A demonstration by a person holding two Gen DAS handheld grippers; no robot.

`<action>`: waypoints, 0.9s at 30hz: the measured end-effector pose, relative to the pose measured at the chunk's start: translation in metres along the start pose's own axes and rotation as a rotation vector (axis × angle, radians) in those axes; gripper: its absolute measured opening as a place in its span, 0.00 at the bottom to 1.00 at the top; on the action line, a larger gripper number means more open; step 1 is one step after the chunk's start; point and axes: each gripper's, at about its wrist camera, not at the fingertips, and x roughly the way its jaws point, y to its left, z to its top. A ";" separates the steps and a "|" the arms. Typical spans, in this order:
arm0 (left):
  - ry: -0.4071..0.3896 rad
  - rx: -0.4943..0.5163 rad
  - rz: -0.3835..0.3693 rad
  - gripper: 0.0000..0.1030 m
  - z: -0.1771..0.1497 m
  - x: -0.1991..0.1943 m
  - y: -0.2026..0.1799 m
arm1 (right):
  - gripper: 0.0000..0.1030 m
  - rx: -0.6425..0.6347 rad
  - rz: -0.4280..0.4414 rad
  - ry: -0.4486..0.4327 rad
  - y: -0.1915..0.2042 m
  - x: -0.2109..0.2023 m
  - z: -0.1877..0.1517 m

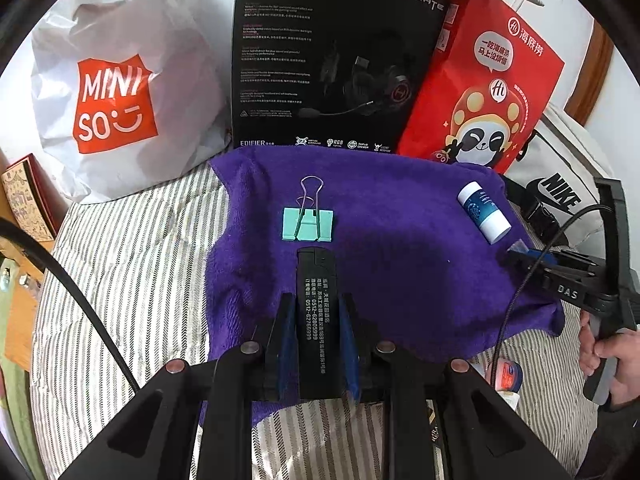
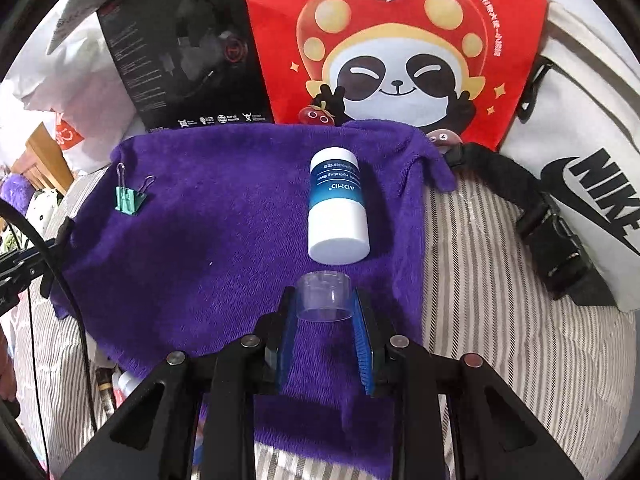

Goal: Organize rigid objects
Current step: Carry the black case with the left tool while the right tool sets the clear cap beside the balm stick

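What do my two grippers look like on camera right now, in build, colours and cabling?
Both are matte black frames with angular cut-outs and round metal pins at the pivots, ending in black jaws lined with blue ribbed pads. The left gripper has a black cable arcing past. The right gripper, seen from the left wrist view, carries white "DAS" lettering and a thin black cable.

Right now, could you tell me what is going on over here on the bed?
A person is sorting small items onto a purple towel. The left hand-held gripper is shut on a black lighter, just short of a mint binder clip on the towel. The right hand-held gripper is shut on a clear plastic cap, close to a white and blue bottle lying on its side.
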 end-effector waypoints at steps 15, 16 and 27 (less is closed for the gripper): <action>0.020 0.005 -0.014 0.20 0.002 0.013 0.001 | 0.29 -0.036 -0.021 0.010 0.001 0.024 -0.005; 0.022 0.003 -0.012 0.20 0.002 0.014 0.001 | 0.34 -0.042 -0.014 0.012 0.002 0.025 -0.006; 0.036 -0.016 -0.023 0.20 0.003 0.021 0.006 | 0.52 -0.043 -0.018 0.028 0.009 0.014 -0.008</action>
